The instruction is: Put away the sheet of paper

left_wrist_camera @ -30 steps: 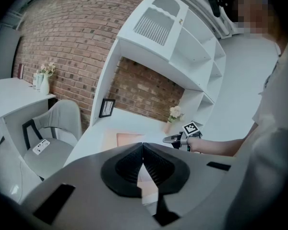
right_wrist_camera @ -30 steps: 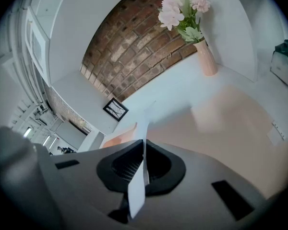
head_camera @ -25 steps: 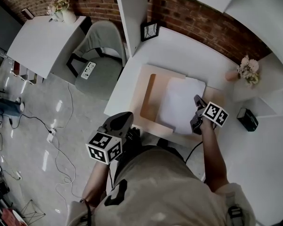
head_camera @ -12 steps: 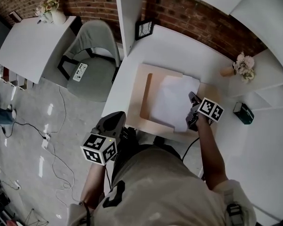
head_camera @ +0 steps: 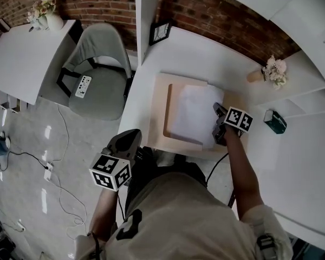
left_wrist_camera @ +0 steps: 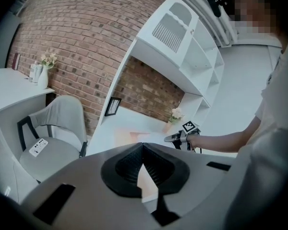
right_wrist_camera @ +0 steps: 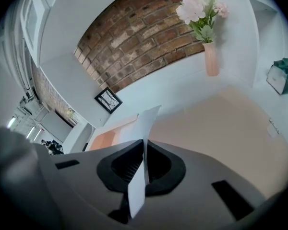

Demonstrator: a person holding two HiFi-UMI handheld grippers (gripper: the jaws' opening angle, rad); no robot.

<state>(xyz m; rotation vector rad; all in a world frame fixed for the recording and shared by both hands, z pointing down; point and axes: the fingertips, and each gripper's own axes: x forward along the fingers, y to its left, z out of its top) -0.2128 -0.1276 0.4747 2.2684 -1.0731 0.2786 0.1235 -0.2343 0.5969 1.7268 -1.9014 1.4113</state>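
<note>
right claw (head_camera: pixel 217 112) is pinched on the sheet of paper (head_camera: pixel 190 115) at its right edge, and the sheet spreads left over the folder (head_camera: pixel 159 110) on the counter (head_camera: pixel 206 58). left claw (head_camera: pixel 131 138), closed and empty, hangs near the body, so the right is nearer.

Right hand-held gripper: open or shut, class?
Shut on the sheet of paper; the right hand-held gripper pinches its edge between both jaws.

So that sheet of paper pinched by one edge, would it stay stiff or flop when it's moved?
Probably floppy: the sheet of paper bends beyond the right gripper, which pinches just one edge. Likely very light, since that small pinch seems to hold it. Pushed, it would probably slide easily over the smooth folder.
</note>
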